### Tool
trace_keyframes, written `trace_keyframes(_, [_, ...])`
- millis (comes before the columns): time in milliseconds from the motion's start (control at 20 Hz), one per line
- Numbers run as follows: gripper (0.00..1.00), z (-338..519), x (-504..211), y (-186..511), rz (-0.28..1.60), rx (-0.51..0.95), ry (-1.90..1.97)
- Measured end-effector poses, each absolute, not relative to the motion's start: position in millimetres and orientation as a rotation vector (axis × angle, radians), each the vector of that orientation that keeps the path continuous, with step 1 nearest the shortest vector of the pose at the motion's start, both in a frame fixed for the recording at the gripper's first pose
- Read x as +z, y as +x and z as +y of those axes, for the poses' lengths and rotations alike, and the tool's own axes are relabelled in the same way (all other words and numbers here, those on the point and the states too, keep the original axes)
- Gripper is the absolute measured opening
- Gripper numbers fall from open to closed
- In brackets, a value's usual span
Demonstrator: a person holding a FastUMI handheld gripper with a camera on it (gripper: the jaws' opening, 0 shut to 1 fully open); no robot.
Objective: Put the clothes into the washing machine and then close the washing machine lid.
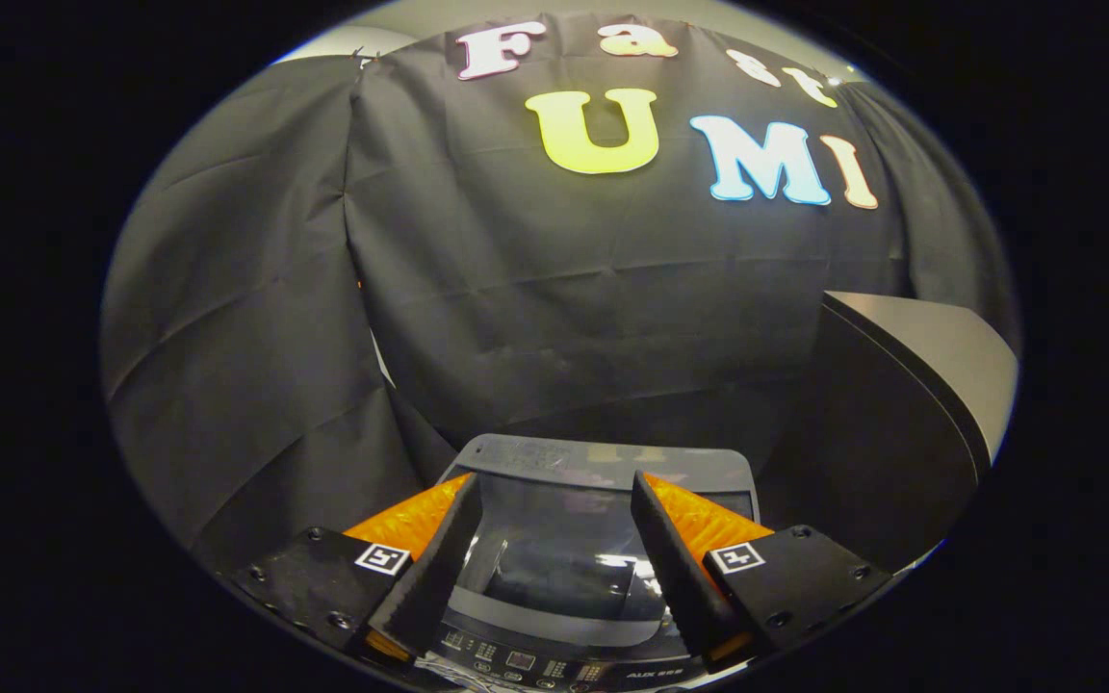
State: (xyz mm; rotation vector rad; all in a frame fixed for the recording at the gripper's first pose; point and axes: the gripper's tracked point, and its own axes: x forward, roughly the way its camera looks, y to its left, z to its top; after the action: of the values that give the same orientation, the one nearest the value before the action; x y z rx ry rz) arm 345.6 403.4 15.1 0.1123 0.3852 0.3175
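Observation:
The washing machine (603,460) stands low, just beyond and under my gripper's fingers. Its grey-framed glass lid (564,529) appears to lie flat over the tub. Through the glass a dark shape (545,577) shows inside the drum; I cannot tell whether it is clothing. The control panel (526,662) runs along the machine's near edge, below the fingers. My gripper (554,476) hovers above the lid, open, with a wide gap and nothing between its fingers.
A tall dark cabinet (901,414) with a lighter top stands close to the machine's right side. The black cloth wall (564,318) hangs right behind the machine and wraps round on the left.

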Motion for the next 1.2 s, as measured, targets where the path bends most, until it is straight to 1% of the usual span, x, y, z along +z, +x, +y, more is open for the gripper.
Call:
trace_keyframes(200, [0.97, 384, 18, 325, 0.380, 0.308, 0.114])
trace_keyframes(300, [0.97, 373, 21, 316, 0.370, 0.325, 0.142])
trace_keyframes(500, [0.97, 326, 44, 294, 0.276, 0.377, 0.102])
trace_keyframes(650, [0.97, 265, 53, 271, 0.208, 0.402, 0.057])
trace_keyframes(800, [0.97, 182, 57, 241, 0.145, 0.384, -0.005])
trace_keyframes(1000, [0.97, 69, 55, 200, 0.071, 0.313, -0.022])
trace_keyframes(1100, [0.97, 25, 62, 181, 0.001, 0.270, -0.035])
trace_keyframes(1200, [0.97, -8, 51, 169, -0.011, 0.247, -0.063])
